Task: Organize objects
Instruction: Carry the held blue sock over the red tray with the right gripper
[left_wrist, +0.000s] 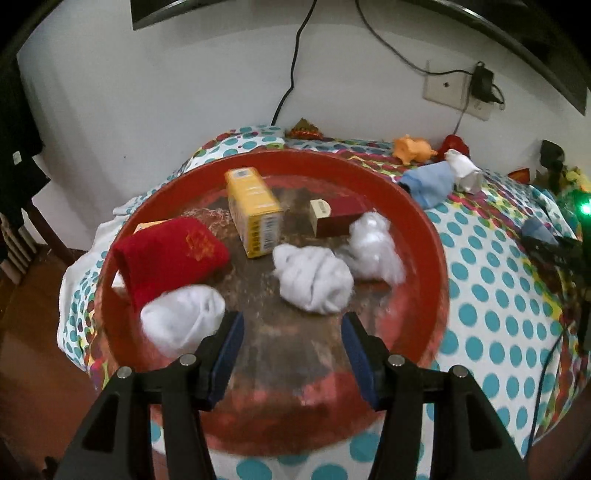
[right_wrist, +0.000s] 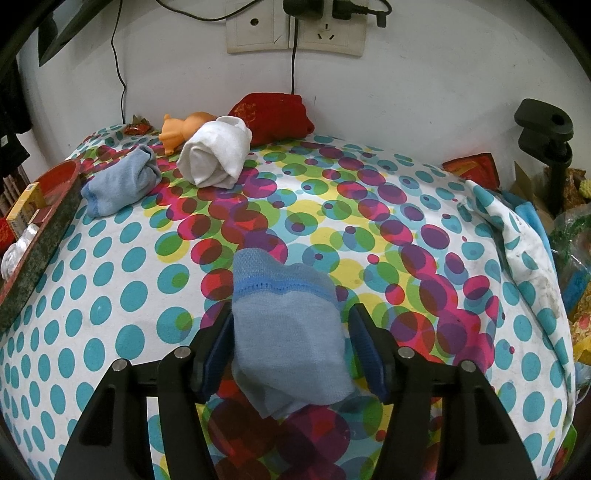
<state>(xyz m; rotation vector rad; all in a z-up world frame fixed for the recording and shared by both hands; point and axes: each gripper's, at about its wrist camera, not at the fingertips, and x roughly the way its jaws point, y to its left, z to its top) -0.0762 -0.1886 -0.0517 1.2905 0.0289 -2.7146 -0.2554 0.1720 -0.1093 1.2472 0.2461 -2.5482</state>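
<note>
1. Left gripper (left_wrist: 291, 325): jaws apart, nothing between them, hovering over the near part of the red tray (left_wrist: 424, 221).
2. White bundle (left_wrist: 183, 317): in the tray, just outside the left gripper's left finger; whether they touch cannot be told.
3. Two more white bundles (left_wrist: 314, 278) (left_wrist: 373, 245): in the tray, just ahead of the left gripper.
4. Yellow box (left_wrist: 255, 210): farther ahead, centre of the tray; a dark red box (left_wrist: 338, 219) to its right.
5. Red cloth (left_wrist: 170, 254): ahead and left, lying over a box.
6. Right gripper (right_wrist: 291, 326): jaws around a light blue sock (right_wrist: 288, 332) on the spotted cloth (right_wrist: 110, 266); left pad touching, a small gap at the right pad.
7. Second blue sock (right_wrist: 118, 181), white sock roll (right_wrist: 216, 155), orange toy (right_wrist: 181, 131), red pouch (right_wrist: 273, 116): far ahead of the right gripper, near the wall.
</note>
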